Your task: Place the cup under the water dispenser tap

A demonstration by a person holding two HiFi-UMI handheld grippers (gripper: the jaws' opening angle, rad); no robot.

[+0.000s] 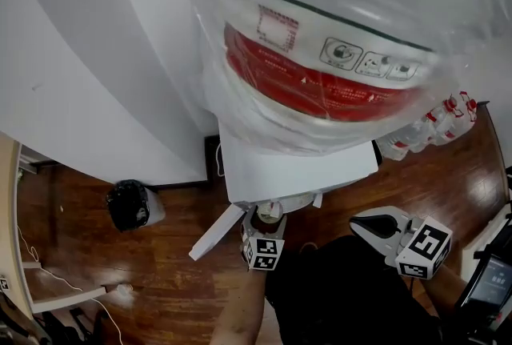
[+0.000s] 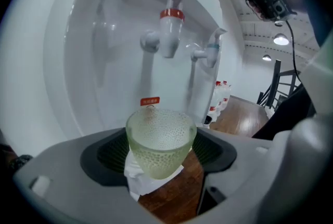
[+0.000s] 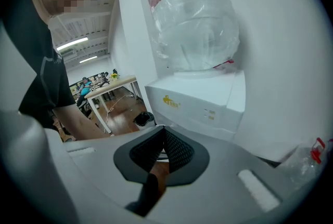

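Observation:
A pale, dimpled glass cup [image 2: 160, 142] stands upright between the dark pads of my left gripper [image 2: 161, 140], which is shut on it. In the left gripper view the cup is in front of the white dispenser's recess, below the red tap [image 2: 170, 30], with the blue tap [image 2: 210, 51] to the right. From the head view, the left gripper [image 1: 268, 217] holds the cup [image 1: 270, 212] at the dispenser's front edge [image 1: 298, 175]. My right gripper [image 1: 360, 222] hangs to the right, away from the dispenser; its pads meet at the tip [image 3: 164, 133] with nothing between them.
A large plastic-wrapped water bottle [image 1: 336, 39] sits on top of the dispenser. A black waste bin [image 1: 132, 205] stands on the wood floor to the left. Several small red-capped bottles [image 1: 436, 127] lie to the right. A white panel [image 1: 216, 233] leans beside the left gripper.

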